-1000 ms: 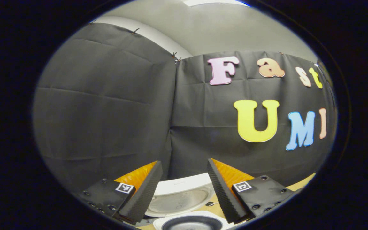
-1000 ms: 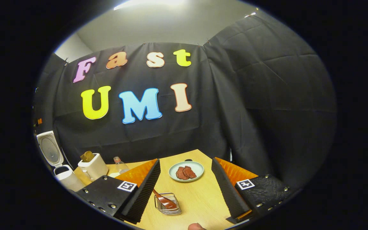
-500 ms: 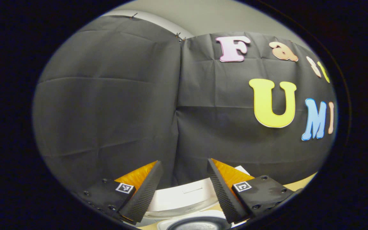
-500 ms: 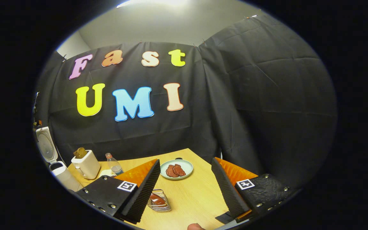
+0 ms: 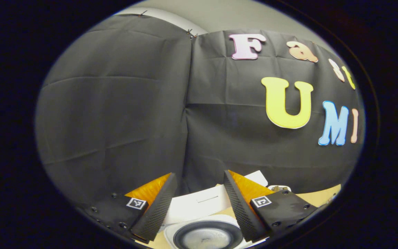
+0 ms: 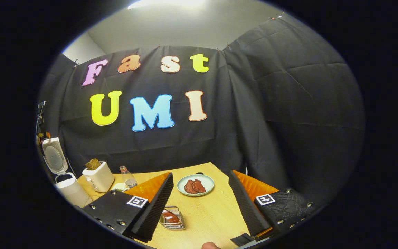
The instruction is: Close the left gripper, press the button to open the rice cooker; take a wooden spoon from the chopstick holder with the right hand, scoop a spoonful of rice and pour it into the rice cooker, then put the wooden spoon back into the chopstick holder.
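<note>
On the table (image 6: 206,211), the rice cooker (image 6: 68,188) stands at the left edge, lid raised. The left gripper (image 5: 199,204) hangs released above its pot, which now shows more fully than a second ago. The right gripper (image 6: 200,204) hovers released over the wire holder (image 6: 173,218) at the near edge, the spoon (image 6: 170,217) lying inside, handle hidden.

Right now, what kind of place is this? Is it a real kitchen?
Probably a pretend kitchen in a recording booth, not a real one. A wooden table holds an open rice cooker, a toaster and a plate of meat, with black cloth walls all around.
</note>
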The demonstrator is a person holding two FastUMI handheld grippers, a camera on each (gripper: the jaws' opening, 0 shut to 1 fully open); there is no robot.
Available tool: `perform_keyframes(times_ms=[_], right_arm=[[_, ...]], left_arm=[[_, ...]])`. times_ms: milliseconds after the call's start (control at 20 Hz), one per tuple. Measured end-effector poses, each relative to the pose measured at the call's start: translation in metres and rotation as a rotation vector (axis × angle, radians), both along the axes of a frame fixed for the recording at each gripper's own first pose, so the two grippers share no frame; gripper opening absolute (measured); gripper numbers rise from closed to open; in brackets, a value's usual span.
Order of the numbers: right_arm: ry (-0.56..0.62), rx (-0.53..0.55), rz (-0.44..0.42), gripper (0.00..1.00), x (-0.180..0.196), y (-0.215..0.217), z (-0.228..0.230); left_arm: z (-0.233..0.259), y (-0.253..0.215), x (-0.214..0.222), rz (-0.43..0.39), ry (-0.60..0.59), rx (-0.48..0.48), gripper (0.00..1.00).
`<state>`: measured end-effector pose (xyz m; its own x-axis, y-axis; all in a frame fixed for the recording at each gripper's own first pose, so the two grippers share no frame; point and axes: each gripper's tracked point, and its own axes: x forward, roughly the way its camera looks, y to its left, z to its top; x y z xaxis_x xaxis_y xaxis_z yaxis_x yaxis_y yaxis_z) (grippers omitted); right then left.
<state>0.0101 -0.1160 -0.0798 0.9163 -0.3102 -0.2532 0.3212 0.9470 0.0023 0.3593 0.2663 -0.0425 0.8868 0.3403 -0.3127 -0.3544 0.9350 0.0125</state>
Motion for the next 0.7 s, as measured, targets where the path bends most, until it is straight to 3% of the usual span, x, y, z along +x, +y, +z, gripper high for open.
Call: perform_keyframes(times_ms=[450, 700], right_arm=[[0.001, 0.022, 0.024, 0.98, -0.002, -0.039, -0.001], [0.011, 0.029, 0.035, 0.98, -0.005, -0.055, -0.005]], left_arm=[[-0.025, -0.052, -0.048, -0.023, 0.059, 0.004, 0.95], [-0.068, -0.084, -0.073, -0.045, 0.139, -0.027, 0.95]])
